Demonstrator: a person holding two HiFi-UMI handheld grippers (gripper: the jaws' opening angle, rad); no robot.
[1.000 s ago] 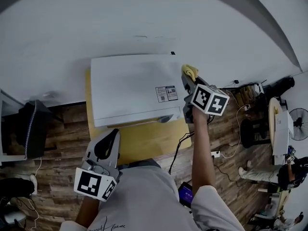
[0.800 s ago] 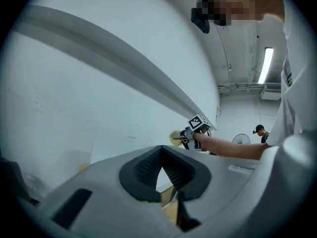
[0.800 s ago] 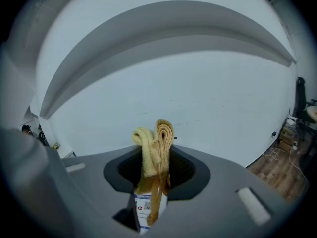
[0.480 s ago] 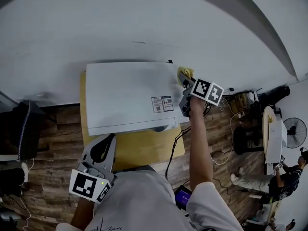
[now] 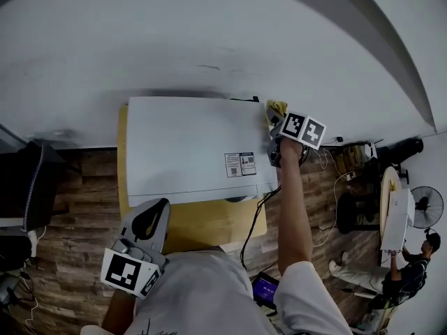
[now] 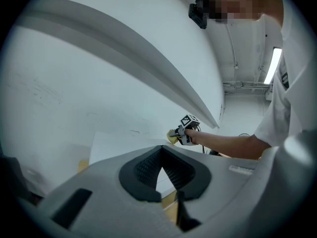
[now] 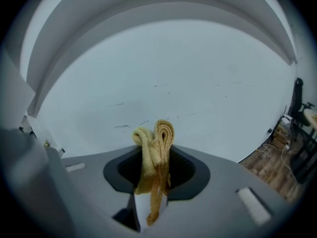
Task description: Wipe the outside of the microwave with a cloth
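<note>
Yellow table (image 5: 209, 222) under microwave (image 5: 188, 145) (wood floor (image 5: 77, 187))

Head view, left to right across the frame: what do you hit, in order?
Black bulky object at the left edge → white box-shaped microwave → folded yellow cloth at the microwave's far right corner → round pedestal fan on the wooden floor.

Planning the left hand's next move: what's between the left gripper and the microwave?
Only a bare strip of yellowish tabletop between left gripper and microwave, per the head view.
</note>
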